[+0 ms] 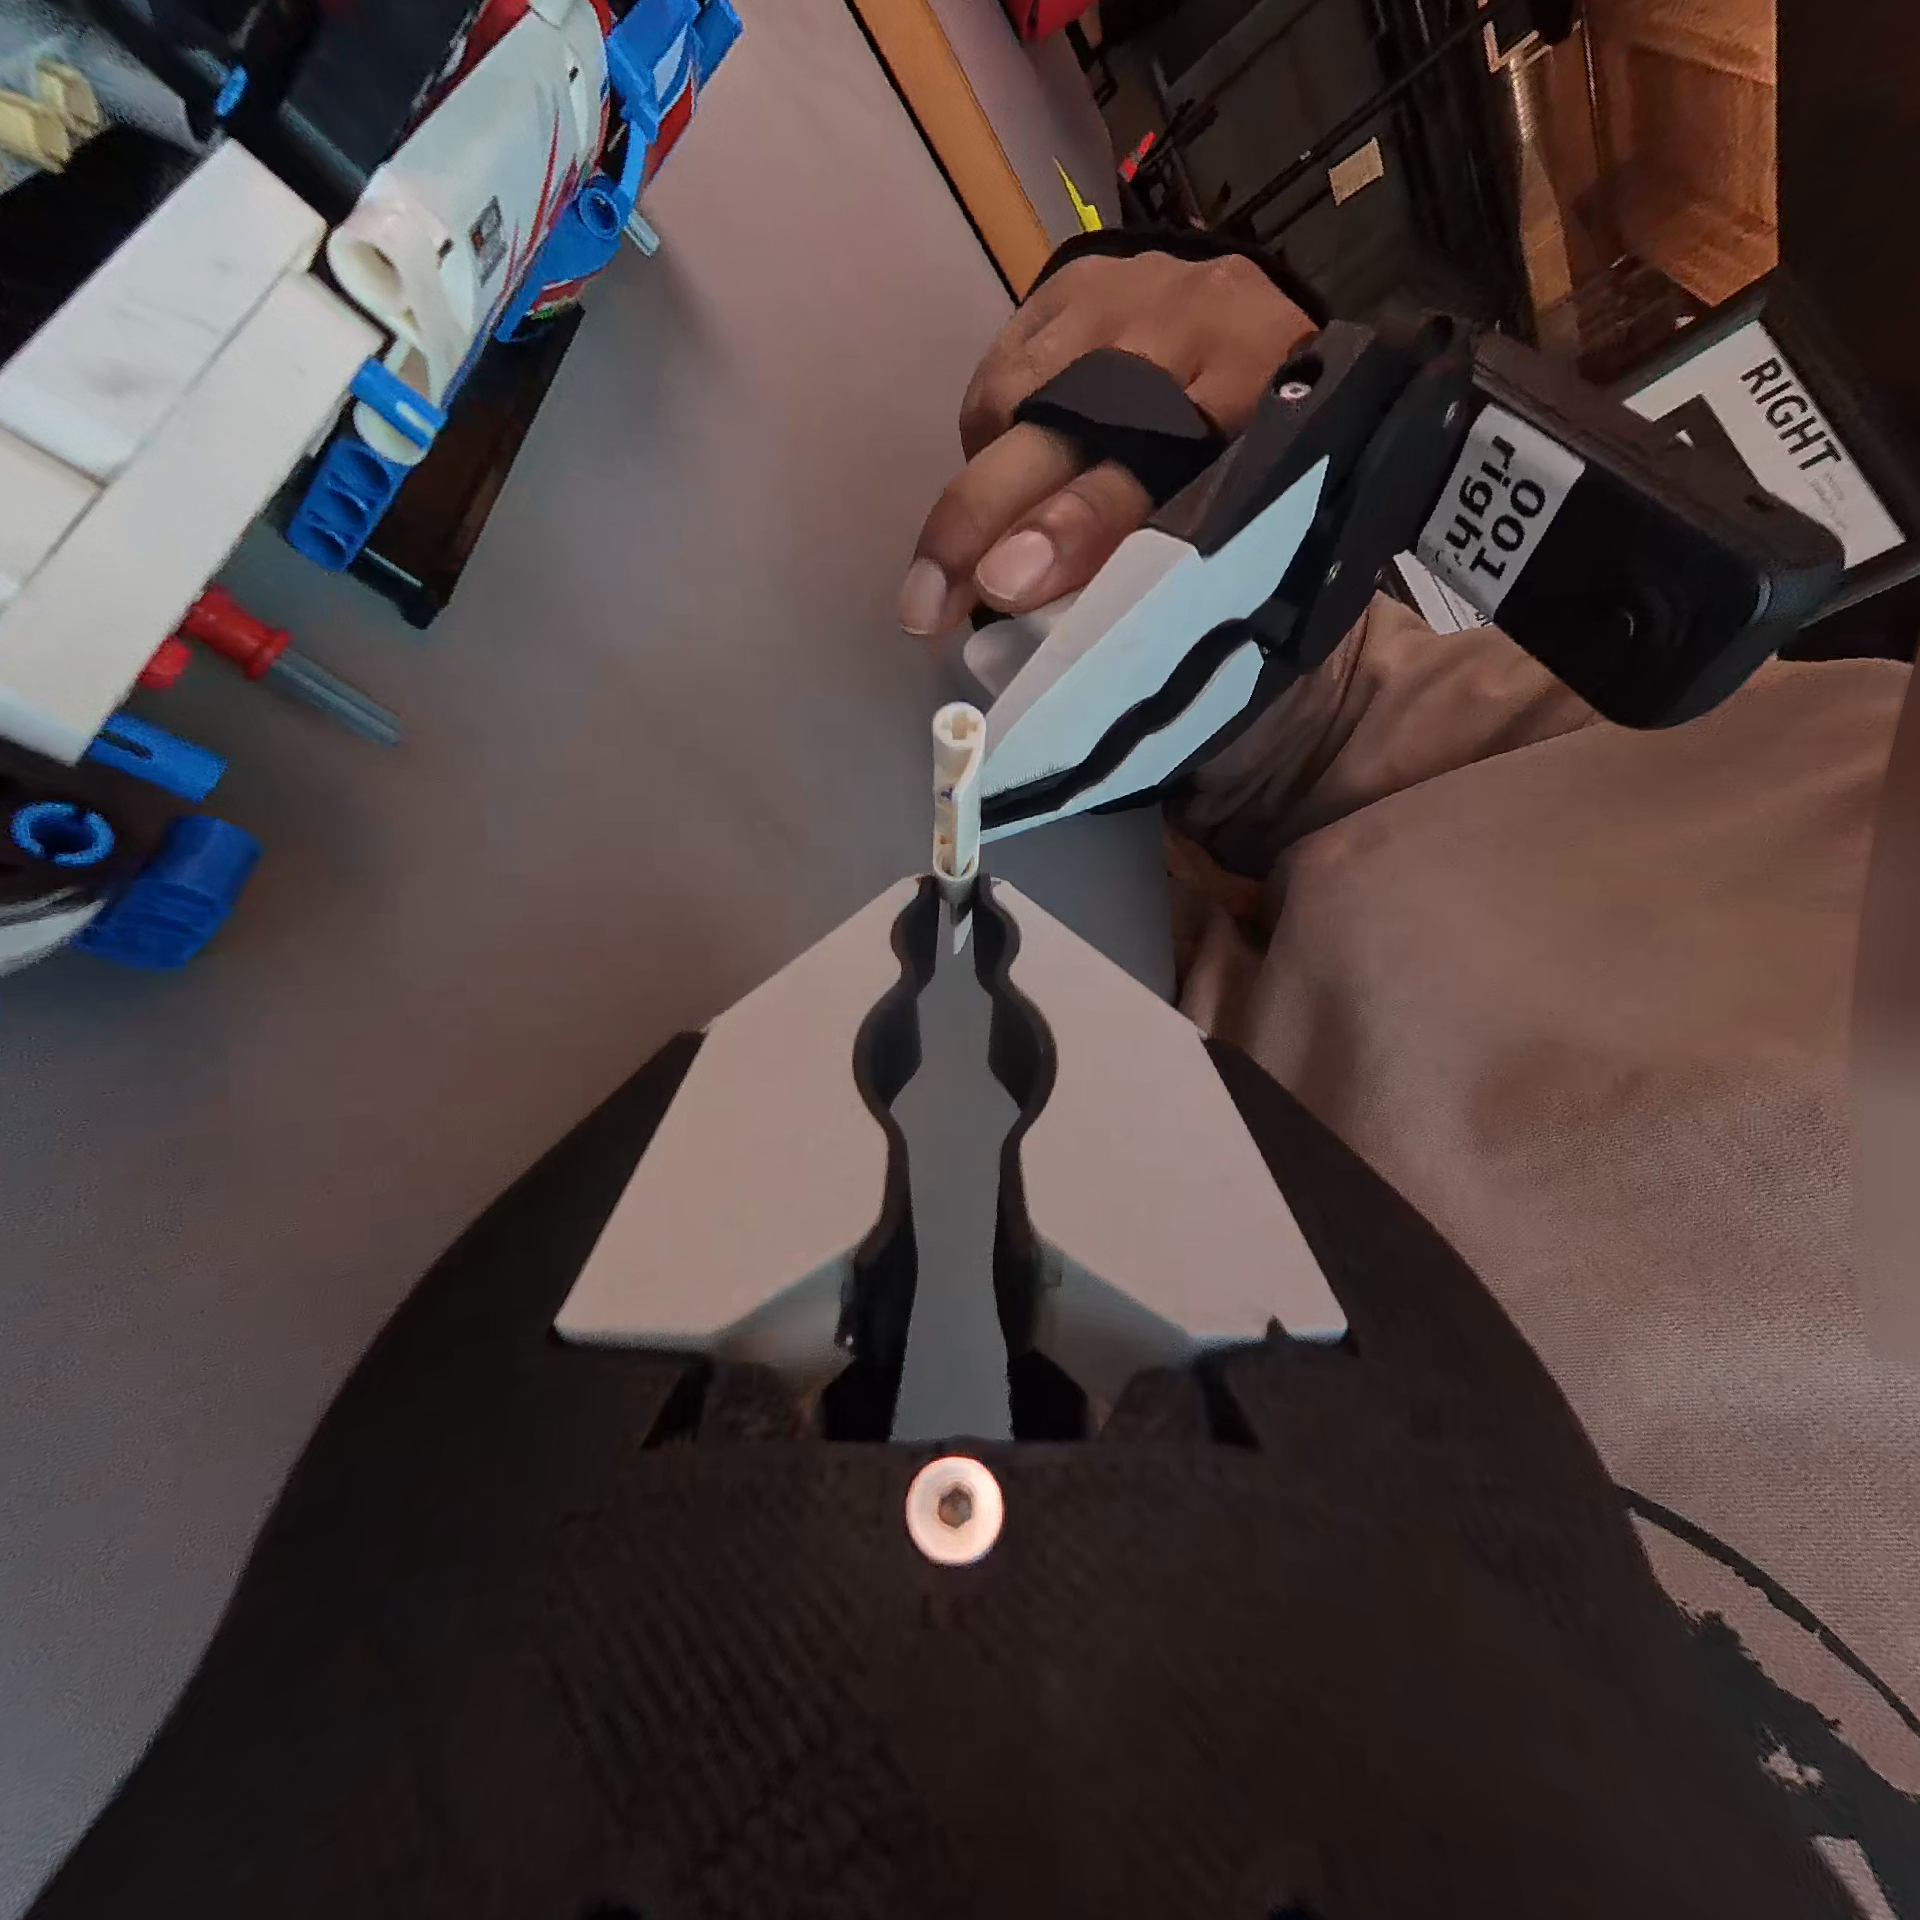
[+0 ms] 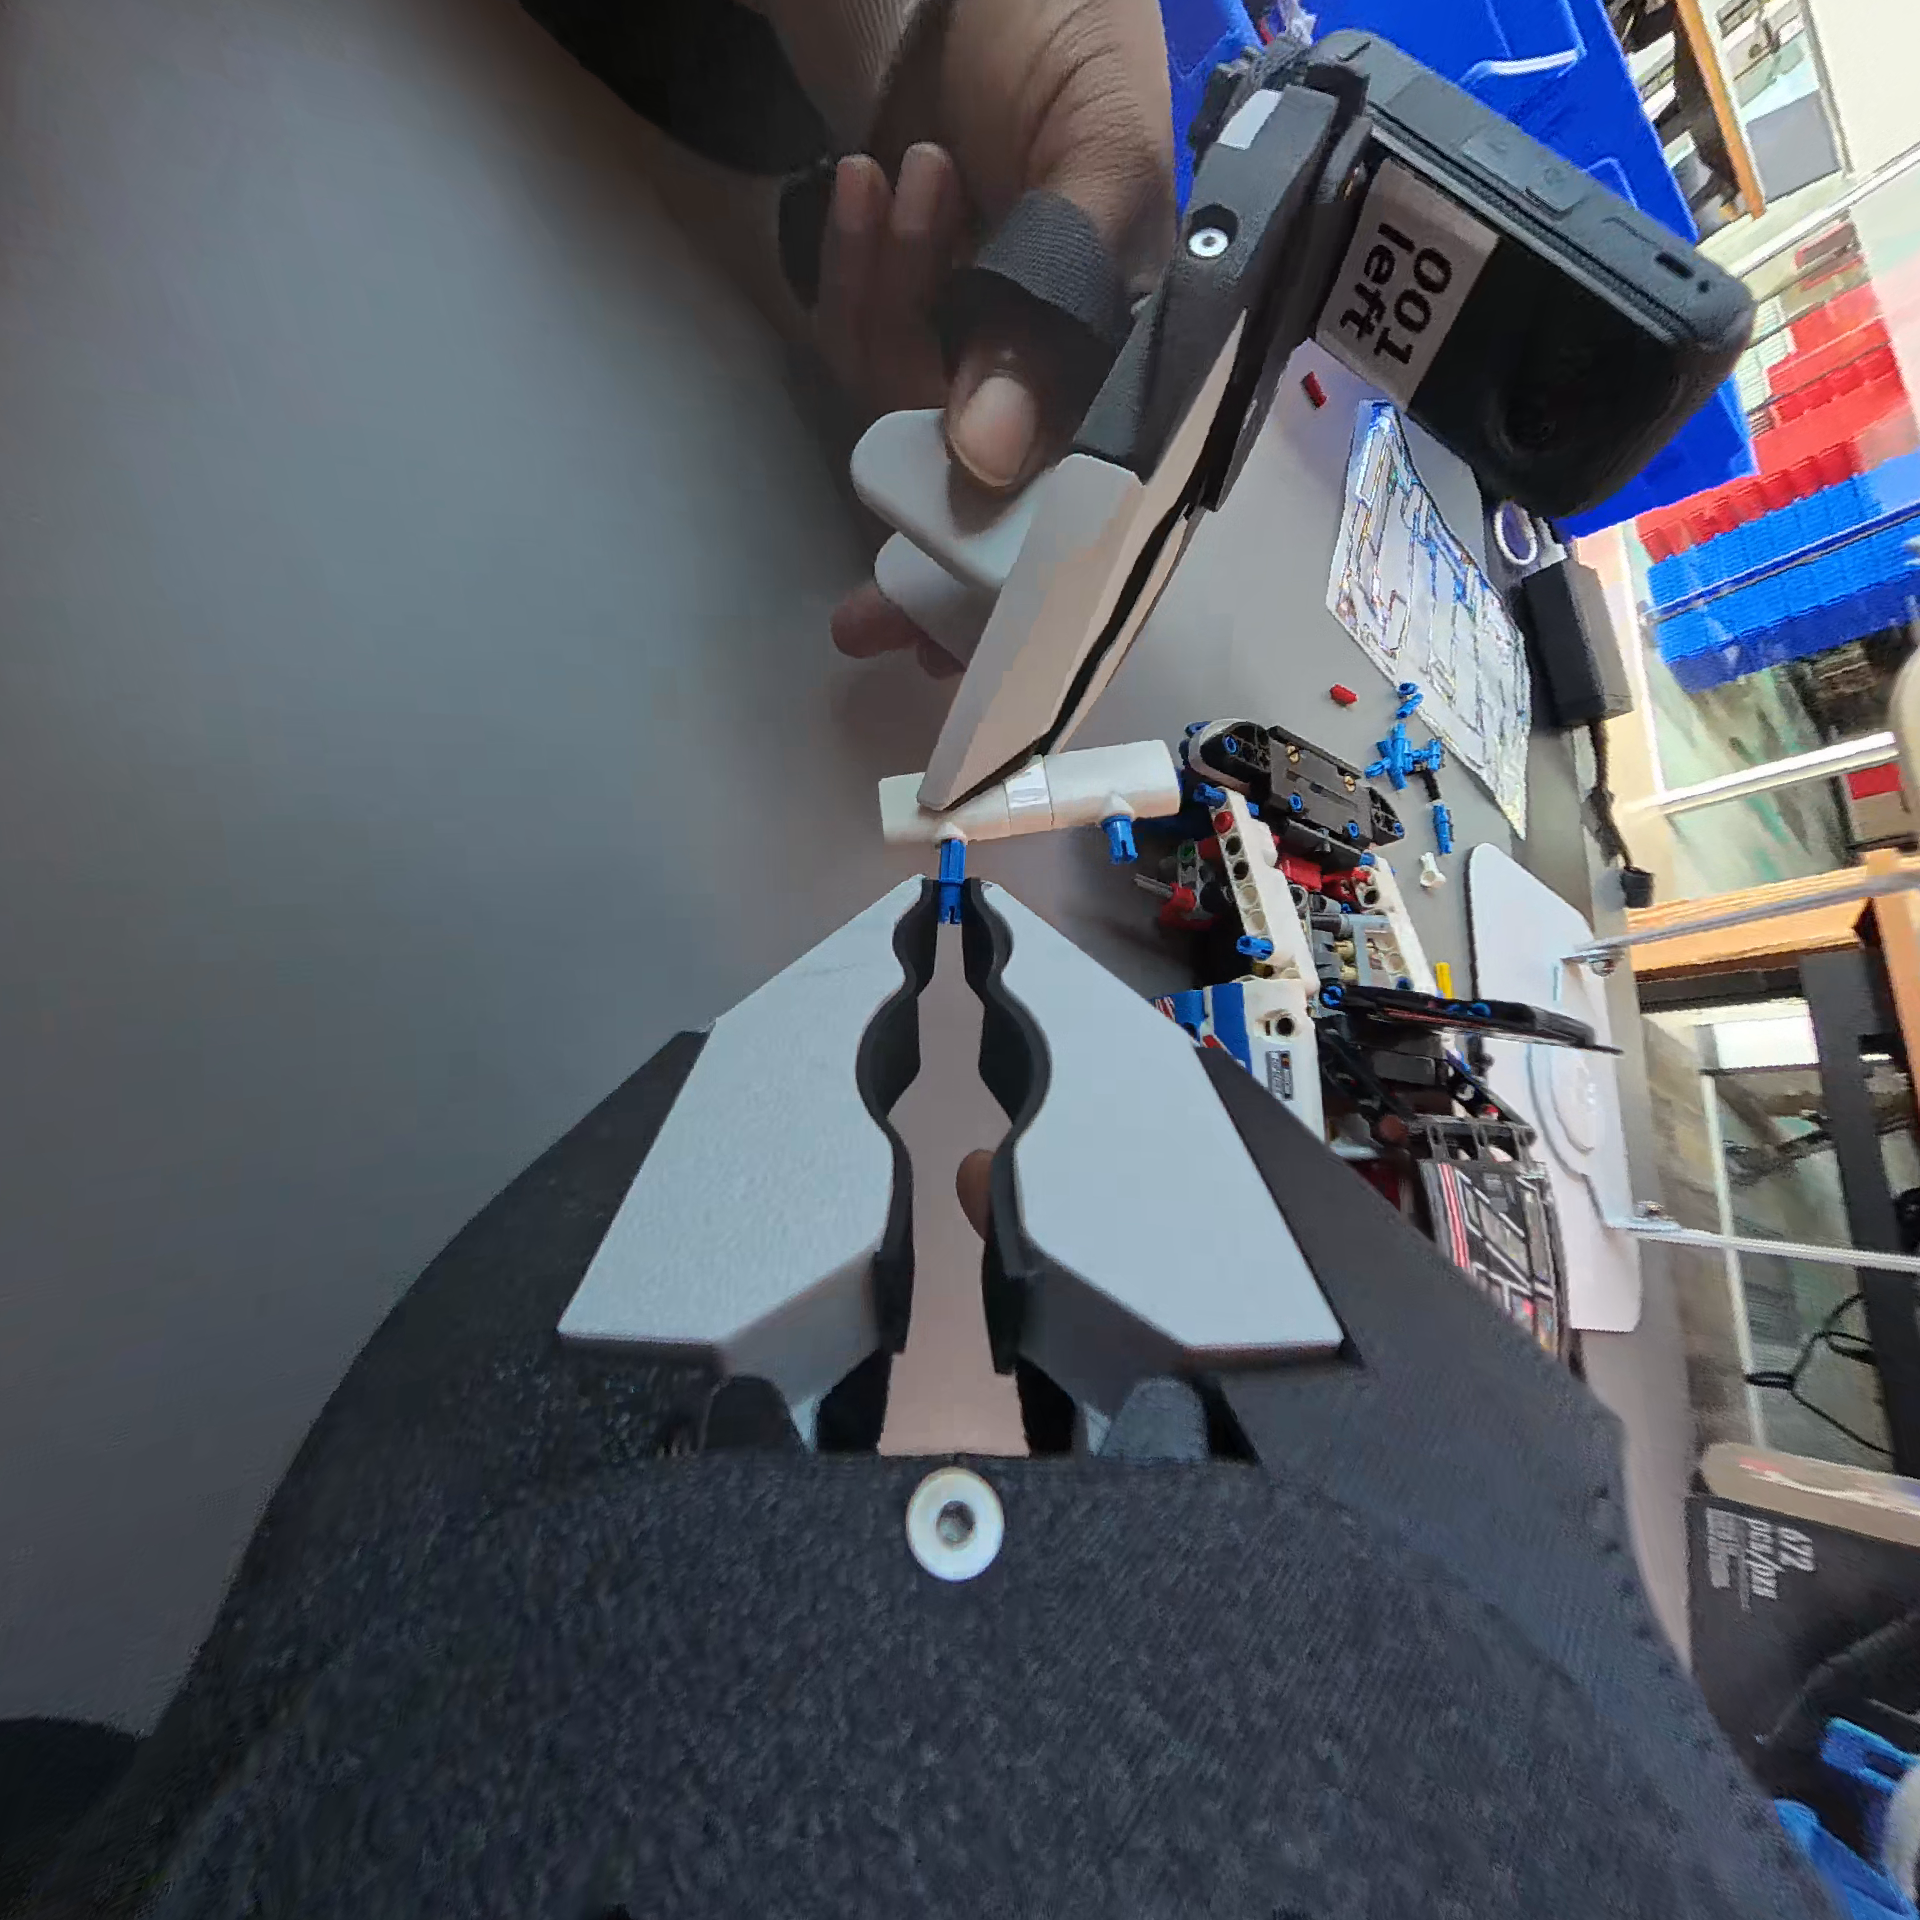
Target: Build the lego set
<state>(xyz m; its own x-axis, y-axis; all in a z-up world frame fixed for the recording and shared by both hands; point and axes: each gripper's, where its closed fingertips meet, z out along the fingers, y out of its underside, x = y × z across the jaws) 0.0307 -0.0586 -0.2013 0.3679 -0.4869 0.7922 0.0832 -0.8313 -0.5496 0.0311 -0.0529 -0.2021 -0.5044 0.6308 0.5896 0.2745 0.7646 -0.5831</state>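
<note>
L gripper clamps white beam at its tips, beam extending toward 12 o'clock; R gripper pinches blue pin beneath beam.

We see a grey bench with a wooden edge strip. Beyond it stand blue bins and red and blue stacked trays — daylight falls through a window behind. A wooden shelf sits on a dark frame.
</note>
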